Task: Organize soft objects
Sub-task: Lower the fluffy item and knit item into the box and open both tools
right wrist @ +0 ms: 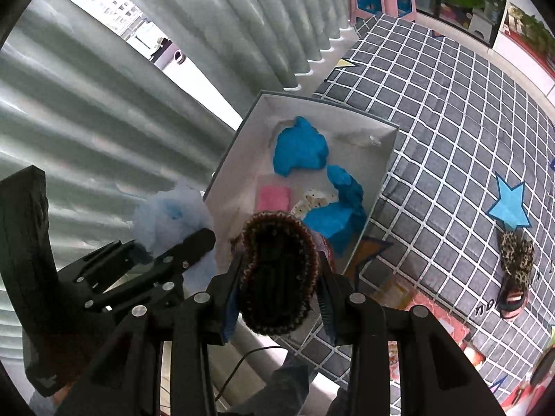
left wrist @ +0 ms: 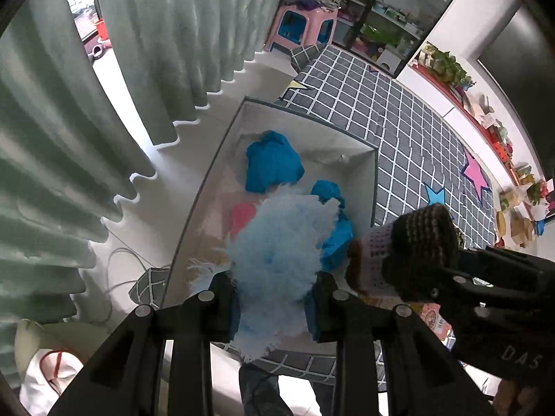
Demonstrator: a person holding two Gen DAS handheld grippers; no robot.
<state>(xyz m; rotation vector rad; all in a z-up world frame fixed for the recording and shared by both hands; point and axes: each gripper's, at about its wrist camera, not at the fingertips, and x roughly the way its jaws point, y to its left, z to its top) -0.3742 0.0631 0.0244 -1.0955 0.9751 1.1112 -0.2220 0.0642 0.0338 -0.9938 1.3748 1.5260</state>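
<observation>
Blue fluffy toy [left wrist: 277, 242] is pinched in the left gripper [left wrist: 274, 298], knitted hat [right wrist: 277, 274] clamped in the right gripper [right wrist: 277, 298] — both held above the near end of the white box [right wrist: 236, 159], likely for dropping among the cloths already inside.

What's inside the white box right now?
In the white box: crumpled blue cloths, a pink folded cloth and a spotted cream item. The held knit hat hides the near corner.

Both wrist cameras looked steeply down from close above an open white box [left wrist: 367, 187] on the floor. The left view faced it past curtains [left wrist: 69, 138]; the right view shared the box [right wrist: 385, 159] and checked rug [right wrist: 451, 121].
</observation>
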